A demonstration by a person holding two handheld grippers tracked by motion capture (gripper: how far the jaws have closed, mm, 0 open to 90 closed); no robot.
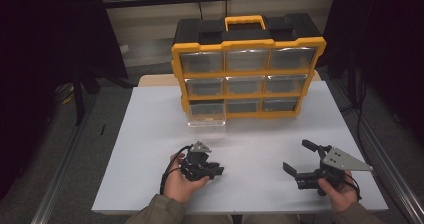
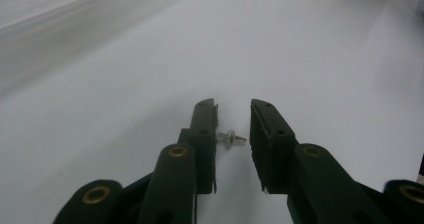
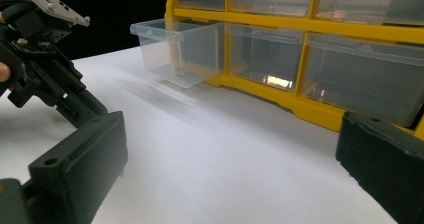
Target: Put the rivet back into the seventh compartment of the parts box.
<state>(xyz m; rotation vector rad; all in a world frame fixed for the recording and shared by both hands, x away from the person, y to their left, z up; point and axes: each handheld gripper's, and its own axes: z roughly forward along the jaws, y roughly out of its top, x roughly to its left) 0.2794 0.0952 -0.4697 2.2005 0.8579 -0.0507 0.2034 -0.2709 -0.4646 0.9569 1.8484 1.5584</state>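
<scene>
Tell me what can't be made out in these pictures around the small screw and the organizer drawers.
- Screw: left gripper view; its left end hidden behind the left gripper jaw, so contact is unclear.
- Pulled-out drawer: right gripper view; a tiny item inside, too small to identify.
- Organizer: right gripper view; upper rows cut off by the top edge.

No readable text, labels, brands or numbers on anything in view.

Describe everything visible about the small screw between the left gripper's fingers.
The screw is small, silvery and metallic-looking, with a wider head or washer and a short shank. It lies on its side on the white table, in the gap between the left gripper fingers. It sits against the left-hand finger; a gap separates it from the other.
</scene>
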